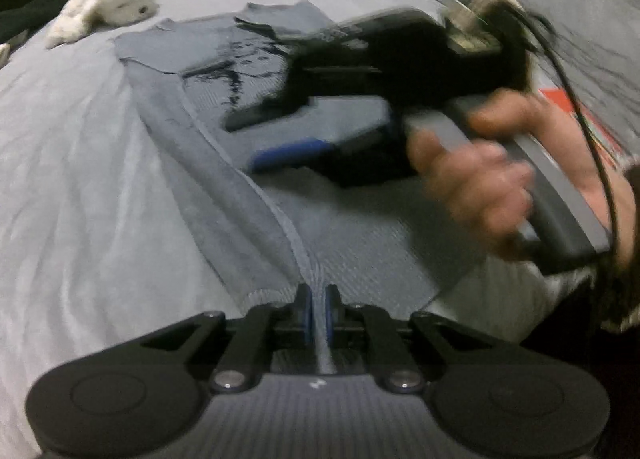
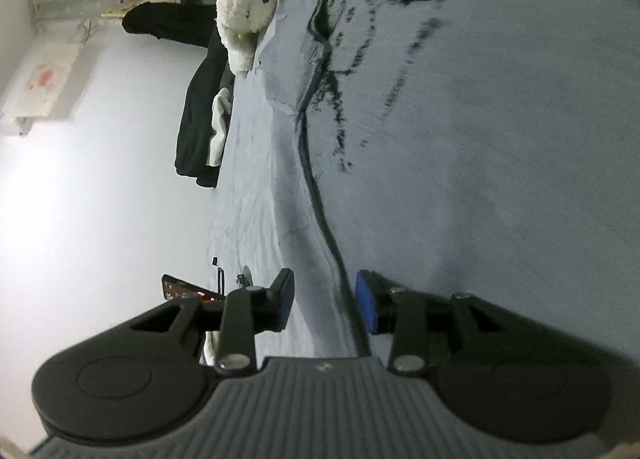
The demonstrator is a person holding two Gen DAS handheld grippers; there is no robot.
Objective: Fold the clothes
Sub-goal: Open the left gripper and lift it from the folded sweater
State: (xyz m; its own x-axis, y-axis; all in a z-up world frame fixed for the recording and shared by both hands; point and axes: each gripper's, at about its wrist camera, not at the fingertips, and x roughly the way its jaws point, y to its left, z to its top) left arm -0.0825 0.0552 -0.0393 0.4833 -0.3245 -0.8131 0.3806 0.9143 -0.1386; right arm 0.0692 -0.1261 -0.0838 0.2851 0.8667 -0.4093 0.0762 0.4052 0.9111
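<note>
Grey shirt (image 1: 224, 147) spread ahead of left gripper (image 1: 318, 313), hem pinched between its pads. Right gripper (image 2: 326, 301) released, folded edge between fingers; clench advised before lift, tension kept even.

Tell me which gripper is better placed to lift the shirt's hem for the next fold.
Left, probably. The left gripper is already shut on the hem of the grey shirt, while the right gripper is open, holding nothing, beside a fold line higher on the shirt.
</note>
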